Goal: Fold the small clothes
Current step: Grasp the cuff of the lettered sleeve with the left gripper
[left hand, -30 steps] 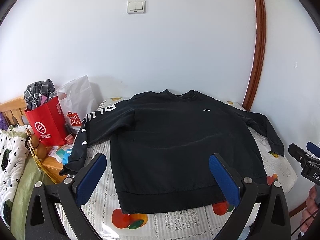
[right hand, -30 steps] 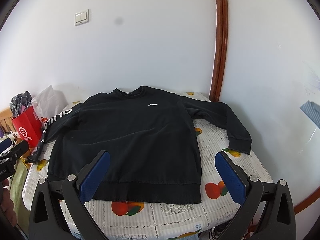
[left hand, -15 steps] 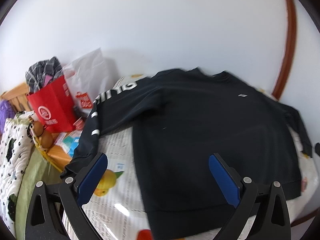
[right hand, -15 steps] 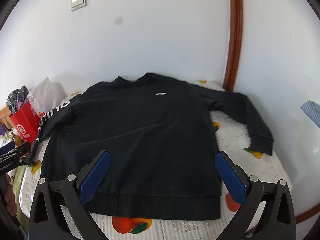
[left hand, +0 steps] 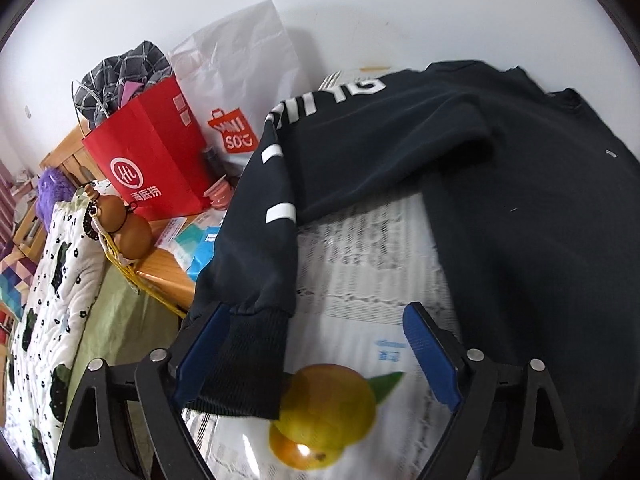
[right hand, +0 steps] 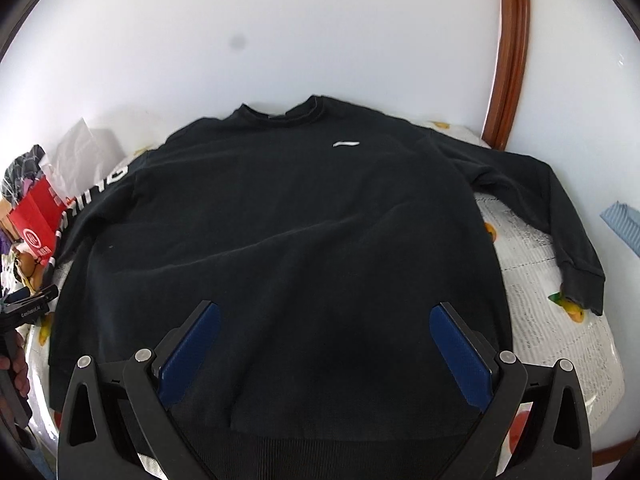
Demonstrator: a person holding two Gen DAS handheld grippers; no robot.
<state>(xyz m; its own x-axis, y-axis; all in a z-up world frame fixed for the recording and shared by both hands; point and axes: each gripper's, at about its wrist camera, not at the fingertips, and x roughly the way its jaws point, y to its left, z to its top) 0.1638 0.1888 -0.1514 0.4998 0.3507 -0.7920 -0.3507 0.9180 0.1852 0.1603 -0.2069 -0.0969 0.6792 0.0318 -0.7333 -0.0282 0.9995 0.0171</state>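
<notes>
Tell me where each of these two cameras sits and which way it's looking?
Left wrist: on the left gripper, angled down at the sweatshirt's lettered sleeve cuff; own blue pads frame it, jaws just narrowing, not pinching.
Right wrist: on the right gripper, facing the black sweatshirt; own open jaws, plus the person's hand holding the other gripper.
Shared: sweatshirt, red bag.

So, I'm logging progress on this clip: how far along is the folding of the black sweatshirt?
Done: only the spreading. The black sweatshirt lies flat on the fruit-print cloth, both sleeves out, no fold yet. In hand: the left gripper brackets the left sleeve cuff; its jaws have just been closing, with one pad at the cuff and the other clear. The right gripper hangs open over the hem. Left: every fold.
</notes>
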